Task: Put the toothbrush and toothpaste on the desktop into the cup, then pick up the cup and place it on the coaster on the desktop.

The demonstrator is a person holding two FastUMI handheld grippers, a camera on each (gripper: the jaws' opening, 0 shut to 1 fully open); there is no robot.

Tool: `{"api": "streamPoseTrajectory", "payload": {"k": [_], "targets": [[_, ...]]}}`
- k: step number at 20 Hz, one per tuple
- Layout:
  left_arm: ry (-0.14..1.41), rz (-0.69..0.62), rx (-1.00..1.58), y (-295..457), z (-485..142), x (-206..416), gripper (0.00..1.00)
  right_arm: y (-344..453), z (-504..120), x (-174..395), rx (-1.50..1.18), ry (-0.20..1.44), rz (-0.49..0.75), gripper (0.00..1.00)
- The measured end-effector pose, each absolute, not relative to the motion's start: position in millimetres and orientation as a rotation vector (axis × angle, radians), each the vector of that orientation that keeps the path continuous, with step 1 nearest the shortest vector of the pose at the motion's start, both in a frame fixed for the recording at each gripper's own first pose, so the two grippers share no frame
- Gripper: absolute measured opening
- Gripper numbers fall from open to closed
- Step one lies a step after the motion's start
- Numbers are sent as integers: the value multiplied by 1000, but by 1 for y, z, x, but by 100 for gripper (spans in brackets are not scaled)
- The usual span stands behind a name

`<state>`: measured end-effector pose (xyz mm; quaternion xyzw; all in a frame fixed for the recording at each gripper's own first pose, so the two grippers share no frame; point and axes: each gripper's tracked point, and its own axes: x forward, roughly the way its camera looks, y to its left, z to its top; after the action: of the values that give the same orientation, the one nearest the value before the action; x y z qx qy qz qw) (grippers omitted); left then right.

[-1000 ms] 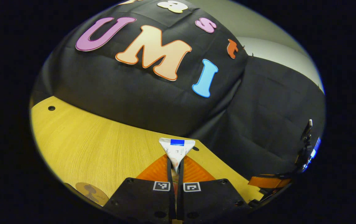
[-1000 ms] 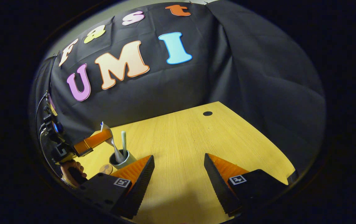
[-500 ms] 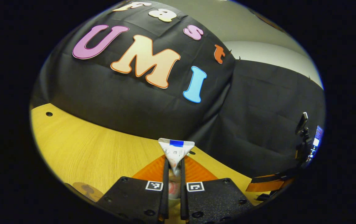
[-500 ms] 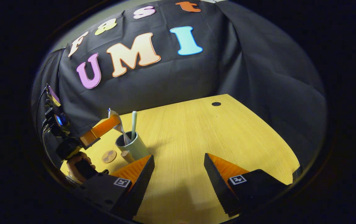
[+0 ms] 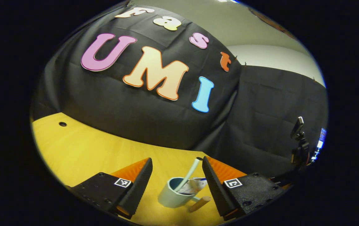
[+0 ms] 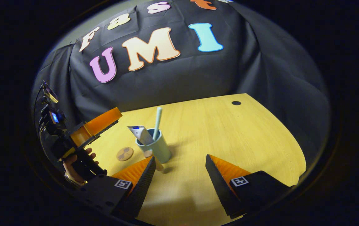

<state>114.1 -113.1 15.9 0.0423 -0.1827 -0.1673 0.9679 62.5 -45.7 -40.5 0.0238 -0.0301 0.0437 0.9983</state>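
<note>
Left gripper view: my left gripper (image 5: 176, 171) hangs over the cup (image 5: 174, 197) with its jaws released and holding nothing; the cup stands upright between and just beyond them. The toothbrush (image 5: 188, 174) leans up out of the cup toward the far wall, and the toothpaste (image 5: 193, 185) rests crumpled-end up inside, against the rim. A short wooden handle (image 5: 199, 204) sticks out low on the cup's side.

Right gripper view: my right gripper (image 6: 181, 163) is likewise spread and empty, near the cup (image 6: 157, 147), which lies ahead and to its left. The coaster (image 6: 124, 153) lies flat on the worktop (image 6: 229, 135), just beside the cup on the side toward my left gripper (image 6: 96, 124). I judge loading done and the cup lift next; the left jaws are the nearer pair. The carry to the coaster is short, with open worktop all round and the edges well apart.
</note>
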Motion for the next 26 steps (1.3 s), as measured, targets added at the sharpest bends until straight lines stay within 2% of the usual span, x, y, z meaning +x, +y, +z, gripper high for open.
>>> {"api": "streamPoseTrajectory", "payload": {"k": [2, 3, 4, 7, 8, 9, 17, 18, 19, 20, 21, 22, 23, 24, 25, 26], "targets": [[-358, -283, 104, -89, 23, 105, 93, -25, -33, 66, 25, -32, 131, 98], [-354, -255, 108, -75, 28, 100, 93, -17, -33, 69, 12, -2, 153, 94], [-347, -225, 106, -60, 30, 94, 93, -7, -33, 72, 1, 36, 174, 98], [-304, -139, 100, -14, 25, 78, 94, 15, -38, 84, -23, 147, 235, 99], [-288, -102, 109, 3, 23, 72, 94, 21, -41, 93, -36, 169, 239, 94], [-269, -65, 120, 19, 18, 67, 95, 23, -42, 100, -51, 186, 239, 98], [-158, 236, 103, 115, -21, 24, 95, 15, -73, 148, -171, 421, 162, 99], [-143, 265, 86, 124, -28, 21, 95, 14, -77, 153, -184, 452, 153, 90], [-132, 287, 66, 131, -34, 18, 95, 16, -85, 161, -192, 481, 147, 89], [-120, 307, 44, 138, -39, 16, 95, 15, -90, 165, -200, 510, 139, 95], [-109, 324, 20, 144, -45, 16, 95, 14, -93, 167, -210, 531, 136, 93], [-93, 341, 0, 150, -50, 17, 95, 14, -96, 171, -222, 543, 129, 78], [-81, 358, -13, 156, -54, 16, 95, 13, -99, 172, -229, 557, 123, 73], [-78, 371, -19, 160, -55, 16, 95, 12, -101, 174, -232, 574, 116, 85], [-78, 382, -21, 163, -57, 14, 95, 10, -101, 175, -235, 585, 108, 86], [-74, 390, -24, 166, -57, 13, 95, 13, -103, 176, -226, 601, 110, 77]]}}
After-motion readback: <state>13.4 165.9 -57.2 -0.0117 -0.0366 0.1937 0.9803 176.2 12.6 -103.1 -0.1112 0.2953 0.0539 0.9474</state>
